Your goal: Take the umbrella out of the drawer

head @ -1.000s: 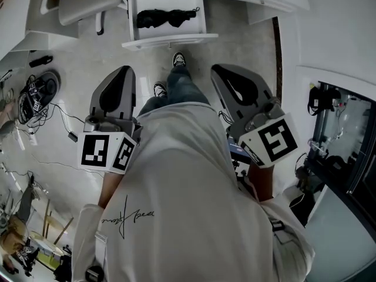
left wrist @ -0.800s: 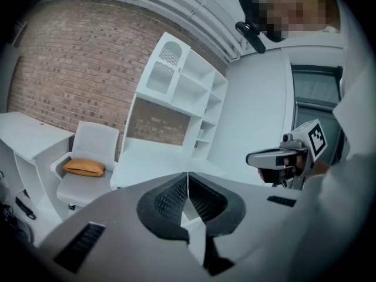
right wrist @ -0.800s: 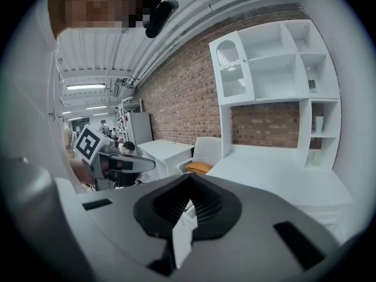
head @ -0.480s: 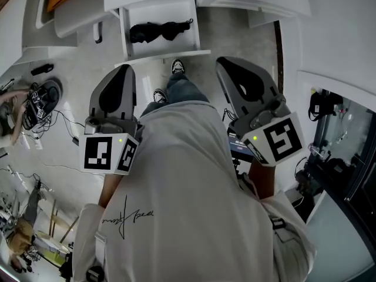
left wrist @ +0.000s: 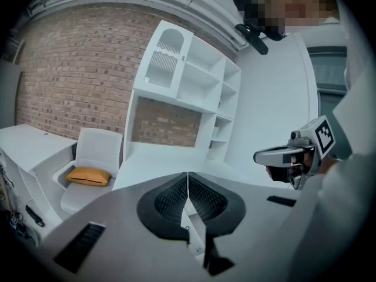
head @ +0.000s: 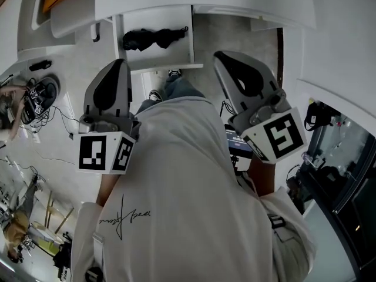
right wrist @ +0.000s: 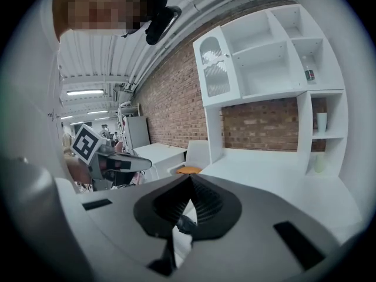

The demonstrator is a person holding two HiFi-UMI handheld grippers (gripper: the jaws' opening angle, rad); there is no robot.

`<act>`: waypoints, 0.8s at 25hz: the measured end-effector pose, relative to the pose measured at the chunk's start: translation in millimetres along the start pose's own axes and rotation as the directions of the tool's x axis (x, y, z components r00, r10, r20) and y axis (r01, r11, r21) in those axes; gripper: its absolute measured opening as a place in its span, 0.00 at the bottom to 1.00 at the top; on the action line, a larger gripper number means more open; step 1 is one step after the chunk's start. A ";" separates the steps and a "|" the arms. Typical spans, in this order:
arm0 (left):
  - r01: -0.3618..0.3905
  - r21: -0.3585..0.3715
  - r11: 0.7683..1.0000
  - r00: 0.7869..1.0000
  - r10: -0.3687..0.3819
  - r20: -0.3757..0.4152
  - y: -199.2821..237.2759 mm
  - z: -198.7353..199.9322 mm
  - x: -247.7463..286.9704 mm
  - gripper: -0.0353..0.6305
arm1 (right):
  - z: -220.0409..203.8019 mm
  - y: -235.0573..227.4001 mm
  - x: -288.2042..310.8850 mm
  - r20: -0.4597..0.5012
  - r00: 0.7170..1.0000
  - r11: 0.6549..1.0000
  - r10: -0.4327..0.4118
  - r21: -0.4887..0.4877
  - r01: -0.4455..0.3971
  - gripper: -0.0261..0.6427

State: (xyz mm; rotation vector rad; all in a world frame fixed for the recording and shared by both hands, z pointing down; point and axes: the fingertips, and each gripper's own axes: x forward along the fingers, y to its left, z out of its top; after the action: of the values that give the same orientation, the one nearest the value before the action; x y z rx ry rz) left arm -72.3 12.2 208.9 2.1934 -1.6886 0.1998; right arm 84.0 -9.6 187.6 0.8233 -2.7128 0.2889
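Script on the shirt back is unreadable. Black umbrella lies folded in the open white drawer. Left tongs and right tongs are both closed and empty, short of it. Drawer is nearer than a second ago. Pale floor, brick wall, white shelves.

Only illegible script on shirt

Black umbrella lies in open drawer; left hand-held gripper, right hand-held gripper short of it.
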 end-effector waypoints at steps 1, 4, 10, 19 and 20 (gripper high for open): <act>-0.005 -0.002 1.000 1.000 0.005 -0.001 -1.6 0.3 4.7 0.08 | -0.1 -5.0 2.2 -0.004 1.000 1.000 0.011 0.001 -0.011 0.07; -0.027 -0.012 1.000 1.000 0.027 -0.014 -3.4 -2.3 15.3 0.08 | -2.4 -16.9 9.4 -0.027 0.999 0.999 0.043 -0.001 -0.043 0.07; -0.054 -0.040 0.998 0.998 0.052 -0.037 -7.5 -7.2 31.9 0.08 | -11.0 -35.0 20.0 -0.052 0.992 0.993 0.114 0.013 -0.113 0.07; -0.066 -0.045 0.997 0.995 0.063 -0.073 4.4 -17.6 39.5 0.08 | -27.6 -25.7 45.4 -0.089 0.965 0.963 0.246 0.131 -0.234 0.08; -0.065 -0.047 0.997 0.995 0.061 -0.077 6.7 -19.6 40.4 0.08 | -29.4 -24.8 47.9 -0.088 0.962 0.958 0.260 0.148 -0.245 0.08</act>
State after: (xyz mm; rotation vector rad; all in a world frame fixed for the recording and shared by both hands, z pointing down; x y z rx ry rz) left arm -65.5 -18.5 241.6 2.0722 -1.7046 0.2517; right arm 66.4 -46.2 233.7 0.4760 -2.7189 0.5628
